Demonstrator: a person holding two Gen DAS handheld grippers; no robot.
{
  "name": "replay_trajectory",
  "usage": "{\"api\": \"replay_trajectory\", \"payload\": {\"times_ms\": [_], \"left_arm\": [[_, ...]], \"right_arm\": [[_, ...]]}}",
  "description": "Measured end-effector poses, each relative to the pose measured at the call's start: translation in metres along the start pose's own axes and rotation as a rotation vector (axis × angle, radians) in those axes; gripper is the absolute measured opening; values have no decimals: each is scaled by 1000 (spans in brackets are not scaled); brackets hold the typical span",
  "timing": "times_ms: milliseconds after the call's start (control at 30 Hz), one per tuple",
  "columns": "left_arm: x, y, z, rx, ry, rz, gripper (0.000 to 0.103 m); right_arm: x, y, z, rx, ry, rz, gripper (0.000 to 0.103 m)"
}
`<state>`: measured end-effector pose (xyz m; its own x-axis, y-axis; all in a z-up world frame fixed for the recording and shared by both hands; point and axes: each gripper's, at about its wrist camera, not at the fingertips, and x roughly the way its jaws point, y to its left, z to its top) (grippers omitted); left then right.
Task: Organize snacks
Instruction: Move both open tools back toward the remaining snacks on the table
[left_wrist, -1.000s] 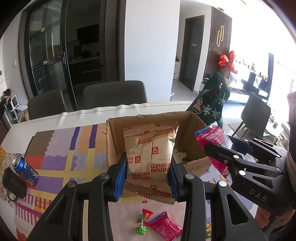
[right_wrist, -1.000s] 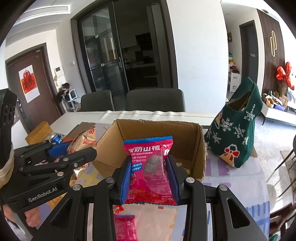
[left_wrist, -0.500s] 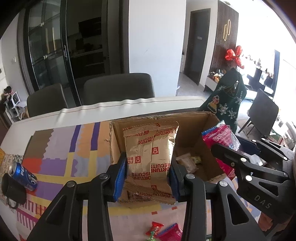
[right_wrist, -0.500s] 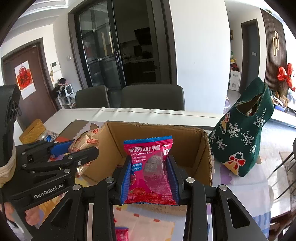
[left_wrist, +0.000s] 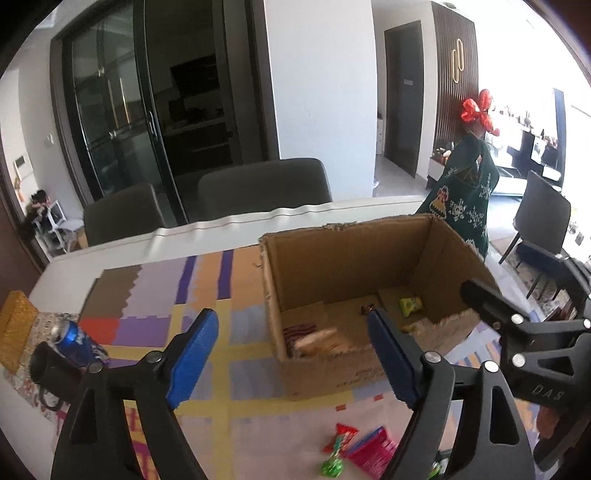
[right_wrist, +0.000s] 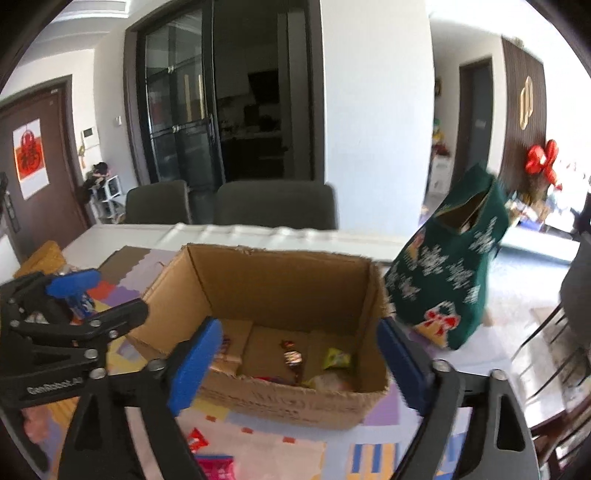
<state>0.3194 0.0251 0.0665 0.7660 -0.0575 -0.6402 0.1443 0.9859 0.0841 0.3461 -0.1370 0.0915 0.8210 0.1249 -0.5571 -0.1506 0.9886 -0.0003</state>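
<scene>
Loose snacks (left_wrist: 364, 448) on mat nearest, still unsorted. Left gripper (left_wrist: 291, 356) and right gripper (right_wrist: 301, 360): jaws just been opening, now spread wide, nothing between them. Beyond, cardboard box (left_wrist: 325, 373) holds dropped packets. Drop step looks done; next probably reach back, grab pink packet (right_wrist: 216, 467).

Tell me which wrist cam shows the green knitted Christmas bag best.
Right wrist view: the green knitted Christmas bag shows nearly whole, from open top to red bow motif, standing right of the brown cardboard box, though slightly blurred. In the left wrist view the bag is partly hidden behind the box's far corner.
</scene>
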Motion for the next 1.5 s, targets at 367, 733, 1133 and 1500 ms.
{"api": "replay_trajectory", "payload": {"times_ms": [367,733,1133,1500], "left_arm": [[-29,2,-54,115,-11,22,86],[-32,-1,-99,194,44,-40,82],[-8,-2,-139,222,157,-170,66],[28,-4,-155,233,277,-272,52]], "right_arm": [[-29,31,-38,-112,12,-18,97],[-24,50,-78,-154,172,76,97],[-5,72,-118,-230,329,129,87],[29,81,-144,-209,471,190,73]]}}
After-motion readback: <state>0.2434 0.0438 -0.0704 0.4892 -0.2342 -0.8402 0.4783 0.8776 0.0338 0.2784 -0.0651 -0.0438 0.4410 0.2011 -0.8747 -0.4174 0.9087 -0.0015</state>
